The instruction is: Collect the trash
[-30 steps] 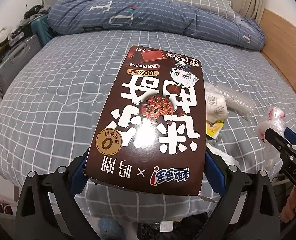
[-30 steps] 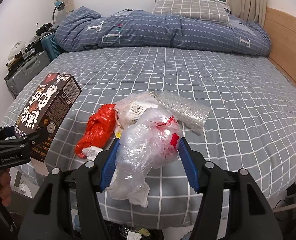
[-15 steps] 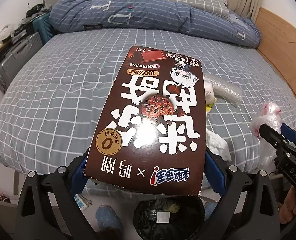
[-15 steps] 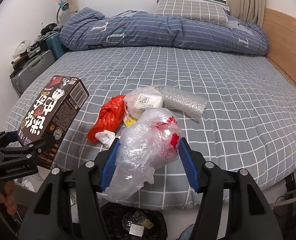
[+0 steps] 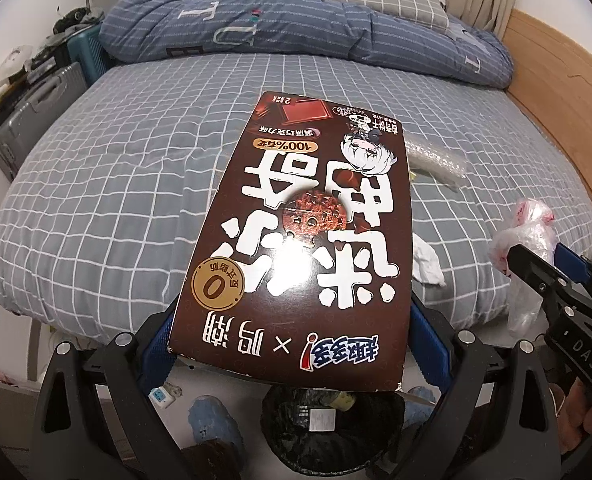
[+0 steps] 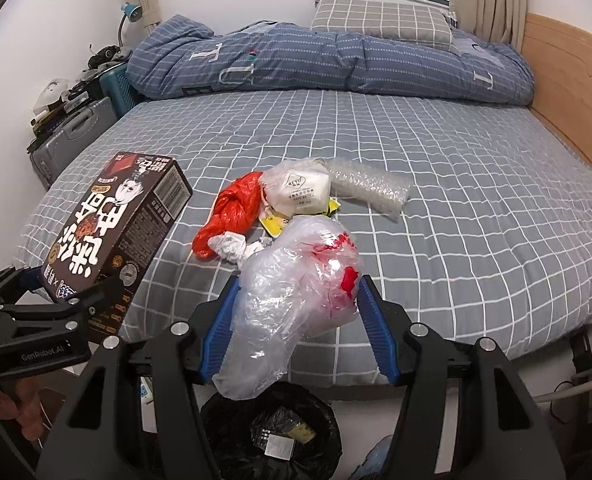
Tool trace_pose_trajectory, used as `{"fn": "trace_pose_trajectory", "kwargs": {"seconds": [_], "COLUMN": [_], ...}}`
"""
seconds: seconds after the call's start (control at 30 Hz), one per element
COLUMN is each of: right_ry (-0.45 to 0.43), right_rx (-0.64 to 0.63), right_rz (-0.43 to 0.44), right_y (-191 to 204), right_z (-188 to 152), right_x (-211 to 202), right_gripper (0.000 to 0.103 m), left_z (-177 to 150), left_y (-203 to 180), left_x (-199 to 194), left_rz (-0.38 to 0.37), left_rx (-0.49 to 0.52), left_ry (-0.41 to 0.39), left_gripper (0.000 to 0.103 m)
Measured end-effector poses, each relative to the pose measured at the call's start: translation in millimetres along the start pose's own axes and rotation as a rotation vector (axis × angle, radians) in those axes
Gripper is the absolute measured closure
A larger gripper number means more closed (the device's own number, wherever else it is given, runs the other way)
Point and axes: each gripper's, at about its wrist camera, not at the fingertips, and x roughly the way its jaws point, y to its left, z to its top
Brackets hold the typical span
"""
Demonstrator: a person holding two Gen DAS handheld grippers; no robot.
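The left tool (image 5: 292,344) grips a dark brown cookie box (image 5: 296,224) by its two narrow side faces, blue pads pressed against them. The box's long axis runs along the tool's fingers, pointing forward and up toward the head of the bed, broad printed face upward; the print reads upside down in the left wrist view. In the right wrist view the same box (image 6: 112,236) is tilted, its far end with the barcode raised, held beyond the foot edge of the bed (image 6: 456,184).

The right tool (image 6: 296,320) holds a crumpled clear plastic bag (image 6: 296,284) with red print, pads half-closed against its sides. The bag's length runs obliquely, its loose tail hanging down toward the near left. It hangs past the foot edge of the bed, above a black-lined trash bin (image 6: 272,436) on the floor, which already holds some scraps.

Near the foot edge of the bed, toward its middle, lies more litter: a red plastic bag (image 6: 232,212), a white face mask in its wrapper (image 6: 296,192), a yellow wrapper (image 6: 276,224) under it, crumpled white tissue (image 6: 232,246), and a sheet of bubble wrap (image 6: 372,190) just beside the mask.

A rolled blue quilt (image 6: 336,64) and a checked pillow (image 6: 380,20) lie across the head of the bed.
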Motion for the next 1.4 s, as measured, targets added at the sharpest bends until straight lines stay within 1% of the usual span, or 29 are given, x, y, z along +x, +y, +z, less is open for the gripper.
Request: {"fn": "trace_pose_trajectory", "kwargs": {"seconds": [0.2, 0.47, 0.7, 1.03, 1.4], "right_ry": [-0.001, 0.006, 0.030, 0.075, 0.143], "right_rx": [-0.003, -0.011, -0.011, 0.001, 0.008], "right_rz": [-0.003, -0.007, -0.006, -0.009, -0.001], "right_y": [1.8, 8.5, 10.9, 8.6, 6.2], "right_z": [-4.8, -26.8, -43.4, -71.6, -109.5], "right_x": [-4.6, -22.9, -26.9, -21.2, -7.0], "right_gripper": [0.046, 0.046, 0.046, 0.046, 0.046], "left_z": [-15.6, -35.2, -61.5, -104.9, -141.0], "left_y": [-3.7, -2.8, 2.8, 0.2, -2.7], "left_x": [-7.3, -15.7, -17.7, -11.5, 0.6], "left_rz": [0.001, 0.004, 0.003, 0.020, 0.027], "left_rx": [-0.005, -0.020, -0.049, -0.032, -0.030], "left_ry": [0.003, 0.009, 0.034, 0.084, 0.140], "left_gripper": [0.010, 0.010, 0.010, 0.010, 0.010]}}
